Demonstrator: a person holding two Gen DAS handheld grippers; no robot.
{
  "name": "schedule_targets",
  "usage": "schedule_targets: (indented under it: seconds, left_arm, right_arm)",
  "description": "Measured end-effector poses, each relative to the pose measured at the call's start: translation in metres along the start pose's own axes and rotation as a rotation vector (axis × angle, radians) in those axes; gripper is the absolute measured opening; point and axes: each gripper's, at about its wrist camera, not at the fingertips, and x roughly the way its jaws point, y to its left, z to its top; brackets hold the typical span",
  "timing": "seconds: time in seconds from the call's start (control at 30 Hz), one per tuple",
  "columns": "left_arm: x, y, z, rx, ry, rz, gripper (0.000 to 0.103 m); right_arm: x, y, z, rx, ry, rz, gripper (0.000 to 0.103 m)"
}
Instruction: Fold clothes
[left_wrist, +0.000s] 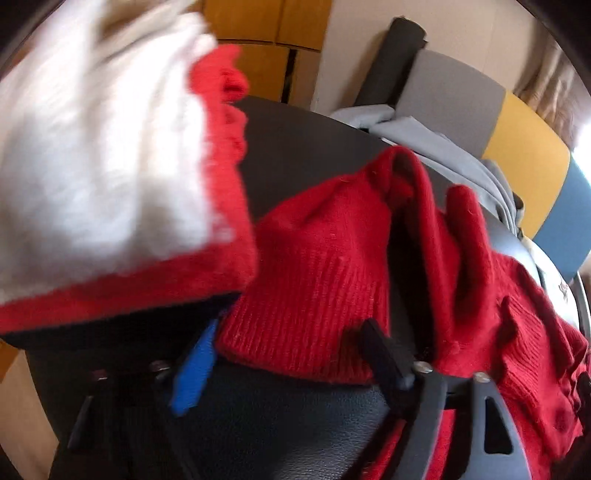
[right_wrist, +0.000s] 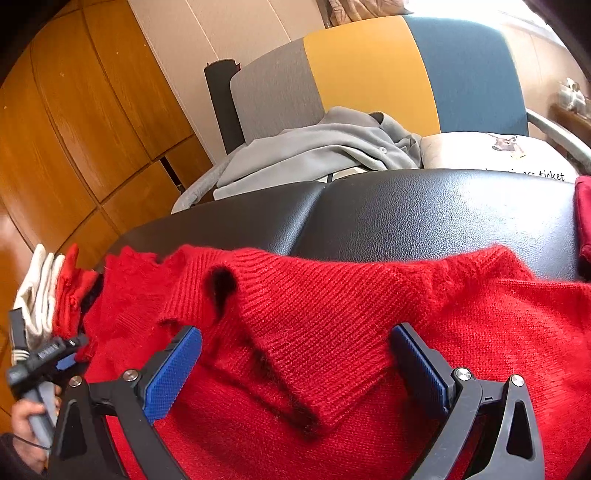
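The red sweater is spread across the black seat, its ribbed edge lying crosswise between the spread, unclenched fingers of the right gripper, nothing pinched. The left gripper, likewise released, is found at the sweater's left end (a blurred white-and-red cloth hangs beside it); the right one is judged nearer the ribbed edge.

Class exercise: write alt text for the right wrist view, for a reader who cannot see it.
A red knitted sweater lies spread on a black padded surface, with the right gripper open over its ribbed edge. Behind are a grey garment and a chair with grey, yellow and blue panels; at far left a hand holds the left gripper.
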Motion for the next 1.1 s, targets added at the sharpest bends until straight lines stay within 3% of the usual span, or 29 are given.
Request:
schedule_targets:
  seconds: [0.03, 0.17, 0.3, 0.4, 0.5, 0.53, 0.63, 0.77, 0.87, 1.0, 1.1]
  left_arm:
    - [-0.001, 0.001, 0.002, -0.016, 0.005, -0.043, 0.018]
    - [-0.011, 0.010, 0.017, -0.111, 0.004, -0.138, 0.016]
    - [-0.052, 0.013, 0.054, -0.136, -0.128, -0.206, 0.013]
    - [-0.094, 0.003, 0.102, -0.137, -0.256, -0.258, 0.013]
    - [-0.140, -0.015, 0.135, -0.073, -0.376, -0.354, 0.013]
    - [-0.157, -0.028, 0.143, -0.038, -0.399, -0.437, 0.013]
    - [-0.189, -0.064, 0.148, 0.085, -0.420, -0.585, 0.013]
    - [-0.209, -0.130, 0.115, 0.301, -0.340, -0.861, 0.013]
    - [-0.209, -0.178, 0.064, 0.497, -0.222, -0.972, 0.013]
    - [-0.160, -0.213, 0.012, 0.598, -0.020, -0.973, 0.020]
    - [-0.116, -0.183, 0.005, 0.446, 0.049, -0.941, 0.027]
  right_arm:
    - [0.000, 0.000, 0.000, 0.001, 0.000, 0.001, 0.103]
    - [0.000, 0.002, 0.000, 0.002, -0.001, 0.000, 0.103]
    - [0.000, 0.002, -0.001, 0.003, -0.001, 0.001, 0.103]
    - [0.000, 0.003, -0.001, 0.003, -0.001, 0.000, 0.103]
    - [0.000, 0.003, -0.001, 0.003, -0.001, -0.002, 0.103]
    - [0.000, 0.003, -0.001, 0.003, -0.001, -0.002, 0.103]
    - [0.000, 0.004, -0.001, 0.003, -0.001, -0.003, 0.103]
    - [0.000, 0.002, -0.001, 0.013, -0.005, 0.008, 0.103]
    - [-0.002, -0.003, -0.001, 0.037, -0.015, 0.031, 0.103]
    - [-0.003, -0.003, -0.002, 0.043, -0.017, 0.038, 0.103]
    - [-0.004, -0.004, -0.002, 0.048, -0.020, 0.043, 0.103]
